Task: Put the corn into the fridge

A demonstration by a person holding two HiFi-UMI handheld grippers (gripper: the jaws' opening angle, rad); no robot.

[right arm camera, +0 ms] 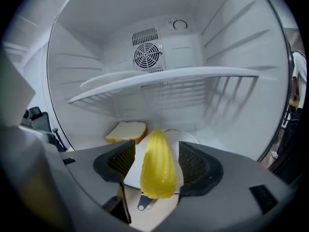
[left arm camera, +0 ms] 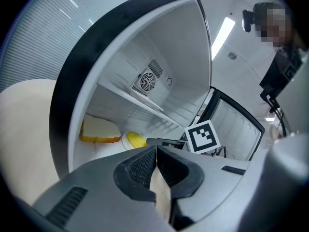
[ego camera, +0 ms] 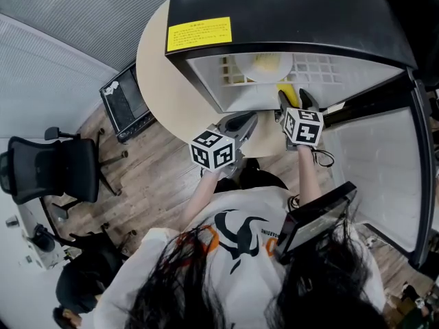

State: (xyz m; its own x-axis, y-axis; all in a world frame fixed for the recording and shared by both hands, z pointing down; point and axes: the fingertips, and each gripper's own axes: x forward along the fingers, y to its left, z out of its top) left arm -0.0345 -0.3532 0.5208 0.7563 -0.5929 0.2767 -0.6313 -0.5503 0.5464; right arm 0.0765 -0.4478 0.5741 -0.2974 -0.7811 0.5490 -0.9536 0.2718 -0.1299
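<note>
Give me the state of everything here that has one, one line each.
fridge: door open wide.
corn: lying on the plate inside the fridge, not gripped.
right hand-held gripper: open, one jaw on each side of the corn.
left hand-held gripper: shut, empty.

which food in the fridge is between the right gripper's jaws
The yellow corn, lying between the open jaws without being gripped; the bread slice lies further back, to the left.
</note>
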